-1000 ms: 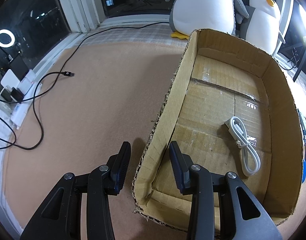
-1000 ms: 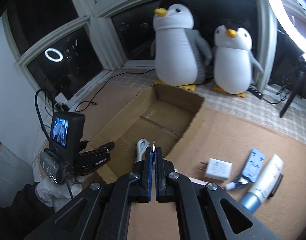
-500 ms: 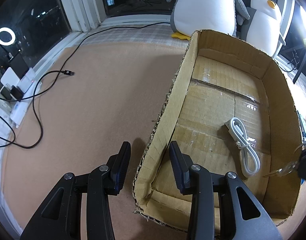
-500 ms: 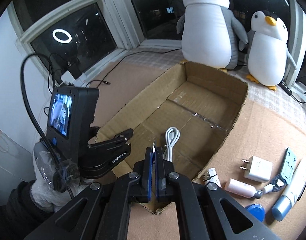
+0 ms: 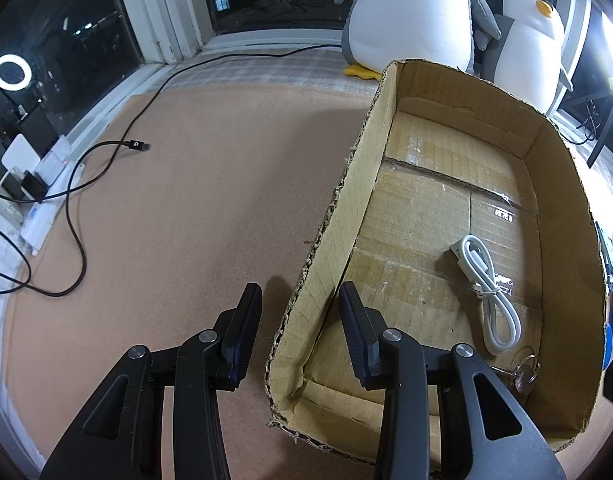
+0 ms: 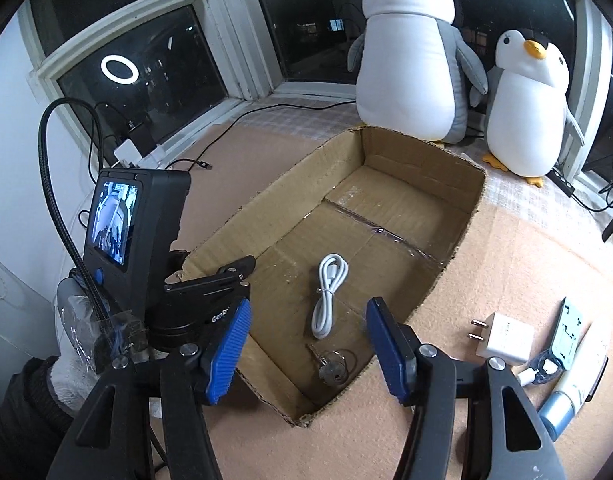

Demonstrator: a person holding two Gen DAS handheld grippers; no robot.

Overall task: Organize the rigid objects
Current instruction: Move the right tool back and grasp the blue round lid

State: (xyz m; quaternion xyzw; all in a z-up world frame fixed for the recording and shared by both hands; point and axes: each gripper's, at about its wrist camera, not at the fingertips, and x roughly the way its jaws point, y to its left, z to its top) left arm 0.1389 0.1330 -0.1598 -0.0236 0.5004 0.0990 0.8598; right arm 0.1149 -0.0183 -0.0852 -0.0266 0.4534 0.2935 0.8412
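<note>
Now, in the left wrist view, the left gripper (image 5: 300, 320) is hovering at the bottom with fingers spread, empty, straddling the near wall of the cardboard box (image 5: 562, 216). Inside, the white cable (image 5: 488, 296) is lying at centre right, the key ring (image 5: 524, 372) at lower right.

Over in the right wrist view, the right gripper (image 6: 308, 350) is hanging spread and empty above the box. At lower right, the white charger (image 6: 506, 338), blue holder (image 6: 564, 334) and tube (image 6: 574, 388) are waiting on the surface, so the job is looking partly done.
</note>
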